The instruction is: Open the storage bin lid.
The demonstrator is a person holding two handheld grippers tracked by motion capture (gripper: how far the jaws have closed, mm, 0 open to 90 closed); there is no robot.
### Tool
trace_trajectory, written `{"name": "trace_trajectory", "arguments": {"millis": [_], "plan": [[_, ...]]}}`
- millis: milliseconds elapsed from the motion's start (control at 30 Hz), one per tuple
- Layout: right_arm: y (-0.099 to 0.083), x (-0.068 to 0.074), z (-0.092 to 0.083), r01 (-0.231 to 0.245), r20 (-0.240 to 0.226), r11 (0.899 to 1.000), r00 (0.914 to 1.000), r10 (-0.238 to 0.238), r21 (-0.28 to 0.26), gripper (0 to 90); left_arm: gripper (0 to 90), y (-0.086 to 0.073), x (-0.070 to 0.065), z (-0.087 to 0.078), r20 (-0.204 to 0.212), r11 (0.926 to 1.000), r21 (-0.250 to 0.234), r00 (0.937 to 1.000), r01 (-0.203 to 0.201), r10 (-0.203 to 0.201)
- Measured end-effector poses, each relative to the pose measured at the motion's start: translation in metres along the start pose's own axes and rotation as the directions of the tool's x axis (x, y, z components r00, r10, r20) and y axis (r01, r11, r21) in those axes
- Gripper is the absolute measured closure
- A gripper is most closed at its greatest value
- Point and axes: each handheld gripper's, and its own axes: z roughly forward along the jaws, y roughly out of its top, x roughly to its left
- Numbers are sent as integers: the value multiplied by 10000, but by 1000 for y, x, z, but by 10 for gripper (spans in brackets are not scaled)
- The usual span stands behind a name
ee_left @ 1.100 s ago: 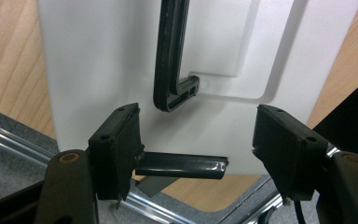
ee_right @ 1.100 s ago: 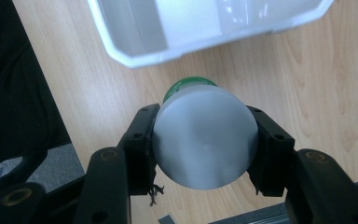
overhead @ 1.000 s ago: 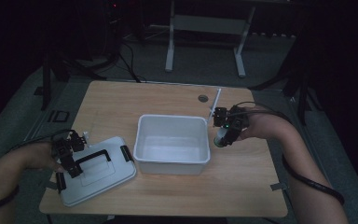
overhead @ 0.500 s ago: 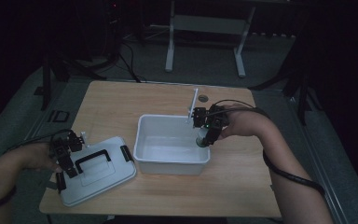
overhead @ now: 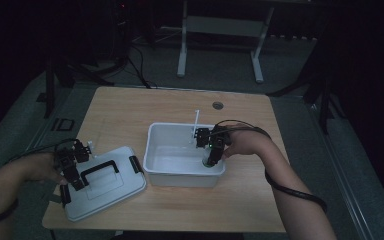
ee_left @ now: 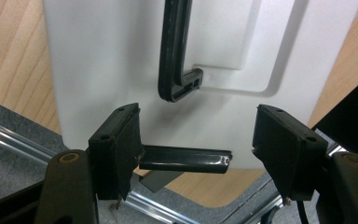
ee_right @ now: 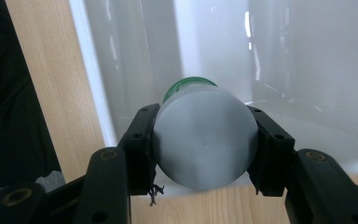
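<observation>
Now the right gripper (ee_right: 200, 144) clamps a white green-ringed bottle (ee_right: 204, 140) over the bin (overhead: 156, 134); the left gripper (ee_left: 198, 144) gapes above the lid (ee_left: 98, 60), empty.

White lid (ee_left: 121, 70) w/ black handle (ee_left: 175, 51)

Wooden table (overhead: 180, 107), light grain, rounded corners, standing on grey floor. Small round cable grommet (overhead: 218, 105) set in the top near the far edge, beyond the right gripper (overhead: 209, 161).

White plastic bin (overhead: 157, 172), open, rests about mid-table; the right gripper is over its right end, inside the rim.

White bin lid (overhead: 110, 192) with black carrying handle (overhead: 99, 169) lies flat at the near left corner, just left of the bin, directly under the left gripper (overhead: 72, 177). A black latch (ee_left: 184, 160) at the lid's edge, possibly overhanging the table edge; view is dim.
</observation>
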Motion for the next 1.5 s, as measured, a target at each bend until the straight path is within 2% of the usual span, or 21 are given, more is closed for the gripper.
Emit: {"name": "trace_trajectory", "arguments": {"millis": [500, 567, 633, 700, 833, 867, 967, 1500], "plan": [[22, -3, 45, 3, -83, 9998, 10000, -1, 175, 500, 320, -2, 1, 1, -62, 10000, 1, 10000, 29, -29], [28, -1, 54, 82, -289, 9989, 9996, -68, 465, 499, 321, -2, 1, 1, -130, 9999, -127, 9999, -17, 15], [31, -1, 60, 92, -272, 9979, 9996, -75, 638, 500, 330, -2, 1, 2, -129, 9999, -139, 9999, -74, 73], [32, -2, 63, 36, -340, 9981, 9994, -15, 623, 500, 330, -2, 1, 3, -104, 9999, -123, 9999, -42, 40], [36, -4, 66, -21, -608, 9997, 9981, 35, 227, 500, 330, -3, 1, 7, -21, 10000, 10, 10000, -24, 24], [36, -4, 67, -35, -513, 9998, 9987, 46, 201, 500, 330, -3, 1, 8, -42, 10000, 26, 10000, -45, 45], [38, -7, 70, -108, -317, 9989, 9994, 123, 457, 500, 330, -4, 1, 10, -10, 10000, 48, 10000, -2, 2], [43, -17, 95, -519, -504, 9919, 9970, 580, 1156, 500, 330, -2, 0, 7, -5, 9999, 111, 10000, -96, 96]]}}
